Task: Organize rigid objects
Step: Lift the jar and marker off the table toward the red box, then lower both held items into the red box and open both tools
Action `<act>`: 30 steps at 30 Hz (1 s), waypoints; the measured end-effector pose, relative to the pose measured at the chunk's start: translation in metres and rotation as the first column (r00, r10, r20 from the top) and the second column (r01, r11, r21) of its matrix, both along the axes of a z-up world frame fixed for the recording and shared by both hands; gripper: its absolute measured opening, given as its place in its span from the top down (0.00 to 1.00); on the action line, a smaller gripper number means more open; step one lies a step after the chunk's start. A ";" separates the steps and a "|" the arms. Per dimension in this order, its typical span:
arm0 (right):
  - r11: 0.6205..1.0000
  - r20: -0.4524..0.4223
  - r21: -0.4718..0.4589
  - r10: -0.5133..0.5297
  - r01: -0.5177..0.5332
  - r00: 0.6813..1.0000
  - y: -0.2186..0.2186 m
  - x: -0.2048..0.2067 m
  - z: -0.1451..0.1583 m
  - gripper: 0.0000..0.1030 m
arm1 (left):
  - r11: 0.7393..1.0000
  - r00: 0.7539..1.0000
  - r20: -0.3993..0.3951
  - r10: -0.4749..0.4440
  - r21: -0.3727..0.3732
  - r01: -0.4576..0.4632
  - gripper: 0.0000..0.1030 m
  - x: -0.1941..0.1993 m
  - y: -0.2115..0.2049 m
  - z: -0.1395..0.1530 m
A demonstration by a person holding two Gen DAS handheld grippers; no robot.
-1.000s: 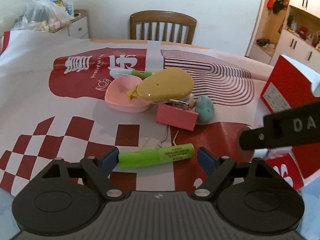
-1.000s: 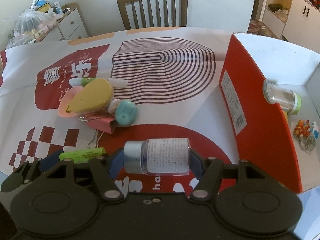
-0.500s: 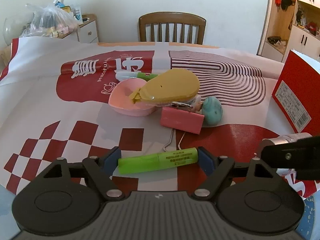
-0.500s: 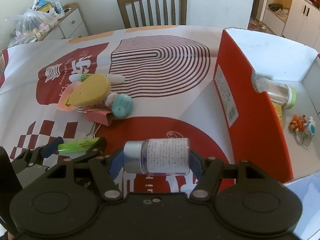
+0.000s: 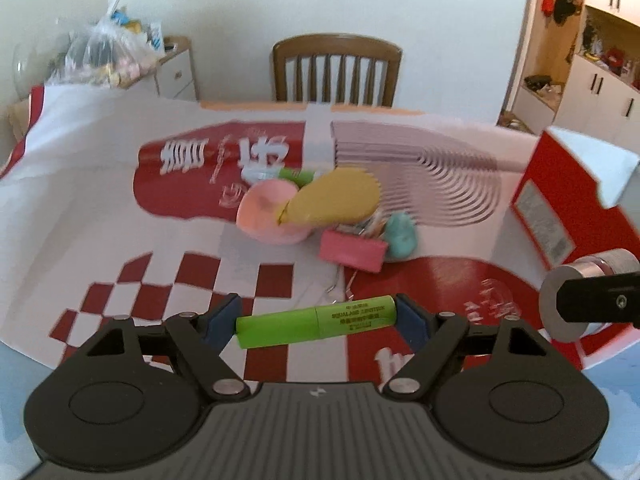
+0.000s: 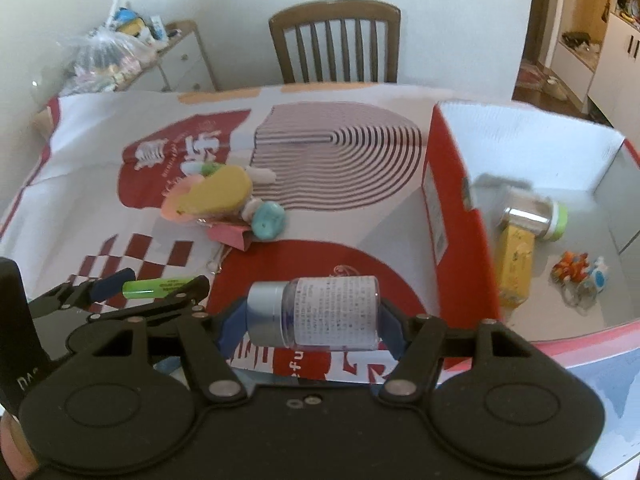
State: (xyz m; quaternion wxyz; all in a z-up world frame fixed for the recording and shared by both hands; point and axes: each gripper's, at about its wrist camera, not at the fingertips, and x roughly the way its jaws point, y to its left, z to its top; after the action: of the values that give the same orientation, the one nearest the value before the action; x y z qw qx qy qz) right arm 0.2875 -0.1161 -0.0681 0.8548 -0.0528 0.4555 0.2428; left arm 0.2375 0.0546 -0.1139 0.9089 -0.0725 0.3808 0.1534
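Note:
My left gripper [image 5: 318, 322] is shut on a bright green tube [image 5: 316, 322], held crosswise and lifted off the patterned tablecloth. The same green tube [image 6: 158, 286] shows at the lower left of the right wrist view. My right gripper [image 6: 312, 312] is shut on a clear bottle with a silver cap [image 6: 316, 312], held sideways above the cloth. The bottle's silver cap [image 5: 580, 296] shows at the right edge of the left wrist view. A red cardboard box [image 6: 456, 216], open on top, stands to the right.
A pile sits mid-table: a pink bowl [image 5: 266, 216], a yellow paddle-shaped thing [image 5: 332, 200], a pink binder clip [image 5: 352, 250], a teal round piece [image 5: 400, 234]. Inside the box lie a jar [image 6: 532, 216], a yellow pack [image 6: 514, 264] and small toys [image 6: 580, 272]. A wooden chair [image 6: 334, 44] stands behind.
Both grippers have risen with their loads; the green tube left the cloth. The right gripper moved toward the box, whose inside now shows more fully.

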 end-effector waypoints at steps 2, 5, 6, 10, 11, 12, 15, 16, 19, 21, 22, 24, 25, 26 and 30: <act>1.000 0.016 0.009 0.009 -0.009 1.000 -0.009 -0.001 0.009 0.35 | 1.000 1.000 0.018 -0.022 0.008 0.022 0.20 -0.003 -0.008 0.014; 1.000 0.035 0.017 0.012 -0.012 0.999 -0.025 0.001 0.019 0.35 | 0.999 0.998 0.044 -0.053 0.004 0.053 0.20 -0.004 -0.022 0.034; 1.000 0.040 0.019 0.012 -0.013 0.999 -0.031 0.001 0.022 0.35 | 0.998 0.996 0.055 -0.066 0.001 0.066 0.20 -0.004 -0.028 0.041; 1.000 0.060 0.029 0.011 -0.012 0.998 -0.055 0.007 0.030 0.35 | 0.994 0.989 0.100 -0.113 0.010 0.112 0.20 0.000 -0.054 0.065; 0.999 0.066 0.030 0.010 -0.012 0.998 -0.063 0.010 0.032 0.35 | 0.992 0.986 0.111 -0.124 0.012 0.123 0.20 0.001 -0.061 0.071; 0.999 0.072 0.032 0.008 -0.010 0.997 -0.069 0.012 0.034 0.35 | 0.991 0.983 0.121 -0.135 0.015 0.134 0.20 0.004 -0.068 0.076; 0.999 0.083 0.039 0.001 -0.005 0.997 -0.089 0.018 0.037 0.35 | 0.988 0.979 0.133 -0.153 0.020 0.151 0.20 0.012 -0.088 0.085; 0.999 0.088 0.040 -0.002 -0.002 0.996 -0.096 0.021 0.038 0.35 | 0.988 0.979 0.134 -0.157 0.016 0.156 0.20 0.015 -0.094 0.088; 0.999 0.093 0.041 -0.008 0.004 0.996 -0.115 0.028 0.038 0.35 | 0.984 0.975 0.136 -0.177 0.009 0.177 0.20 0.025 -0.113 0.093; 0.999 0.098 0.036 -0.010 0.006 0.995 -0.127 0.033 0.038 0.35 | 0.982 0.973 0.130 -0.190 0.010 0.190 0.20 0.033 -0.127 0.094; 0.999 0.098 0.036 -0.012 0.008 0.995 -0.133 0.036 0.037 0.35 | 0.981 0.972 0.127 -0.195 0.010 0.196 0.20 0.037 -0.133 0.094; 0.999 0.098 0.033 -0.014 0.011 0.995 -0.144 0.041 0.035 0.35 | 0.978 0.971 0.121 -0.208 0.016 0.208 0.20 0.044 -0.146 0.093; 0.999 0.098 0.031 -0.015 0.012 0.995 -0.149 0.043 0.034 0.35 | 0.976 0.969 0.118 -0.218 0.023 0.216 0.20 0.048 -0.152 0.091; 0.999 0.098 0.029 -0.017 0.014 0.995 -0.155 0.046 0.033 0.35 | 0.974 0.967 0.115 -0.227 0.030 0.225 0.20 0.051 -0.158 0.090; 1.000 0.099 0.018 -0.015 0.013 0.995 -0.172 0.057 0.027 0.35 | 0.970 0.966 0.086 -0.244 0.040 0.241 0.20 0.070 -0.178 0.082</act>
State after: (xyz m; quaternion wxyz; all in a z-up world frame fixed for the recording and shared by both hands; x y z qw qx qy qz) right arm 0.3441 -0.2886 -0.0408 0.8786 -0.0542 0.4105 0.2380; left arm 0.3071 -0.1237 -0.0322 0.9382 -0.0190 0.3430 0.0433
